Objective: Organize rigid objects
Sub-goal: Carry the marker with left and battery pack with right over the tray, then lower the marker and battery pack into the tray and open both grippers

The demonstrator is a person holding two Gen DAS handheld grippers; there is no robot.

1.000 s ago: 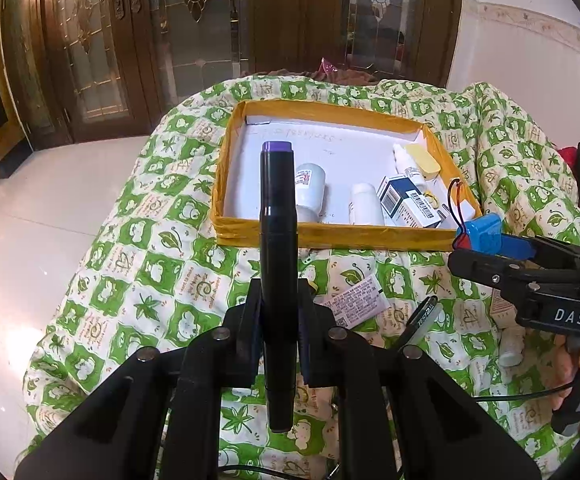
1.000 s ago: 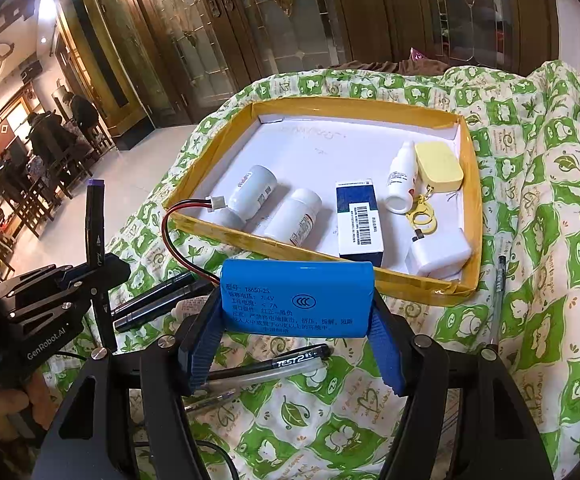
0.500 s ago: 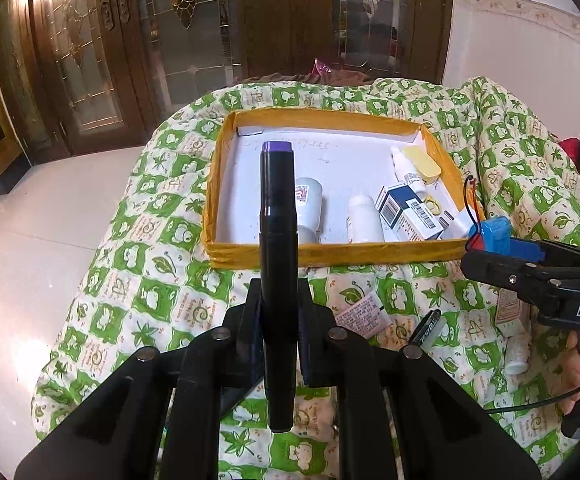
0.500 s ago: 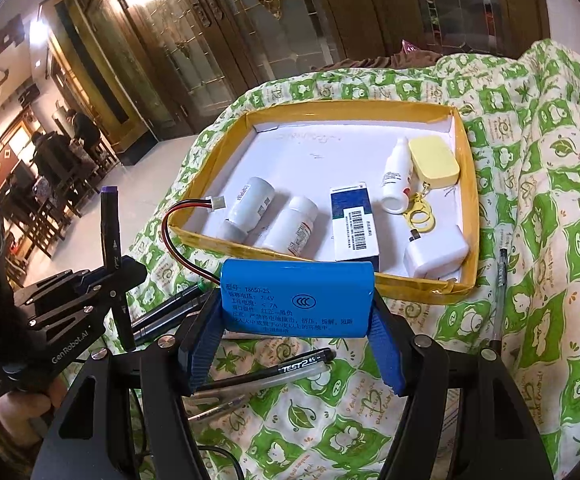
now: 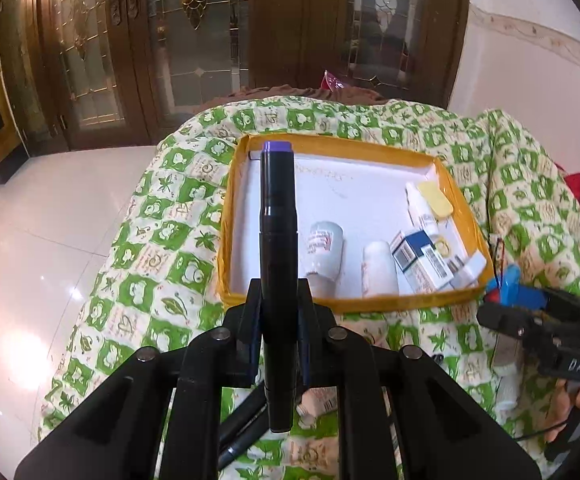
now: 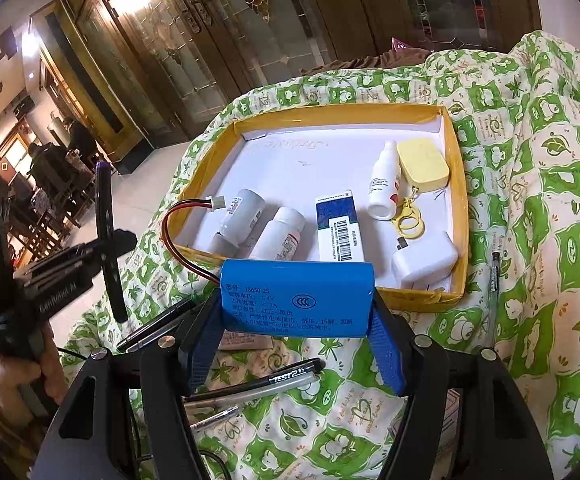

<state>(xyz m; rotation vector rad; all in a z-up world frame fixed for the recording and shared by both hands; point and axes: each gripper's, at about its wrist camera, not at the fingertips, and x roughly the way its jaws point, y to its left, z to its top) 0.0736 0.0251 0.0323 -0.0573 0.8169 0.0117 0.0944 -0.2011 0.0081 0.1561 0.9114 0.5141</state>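
Left jaws: you are pinching a black marker (image 5: 277, 280) with a purple cap in the left gripper (image 5: 278, 312), and it is standing upright, short of the tray's near-left corner.
Right jaws: you are clamping a blue battery pack (image 6: 296, 298) across its ends in the right gripper (image 6: 296, 320), and it is hanging just short of the tray's near wall.
Tray: the yellow-rimmed tray (image 6: 460, 200) is resting on the green quilt (image 6: 530, 200) and is already holding two white bottles, a blue-and-white box, a dropper bottle, a yellow case and a white charger.
Wire risk: the pack's red and black lead (image 6: 178, 236) is arching over the near-left rim, so it could be snagging there as you carry the pack in.
Crowding risk: the near row is looking full, so lowering the pack there could be knocking the box or charger.
Marker risk: you are gripping it low, so it may be pivoting if its tip meets the rim.
Still loose: several pens (image 6: 250, 384) are lying on the quilt under your right gripper.
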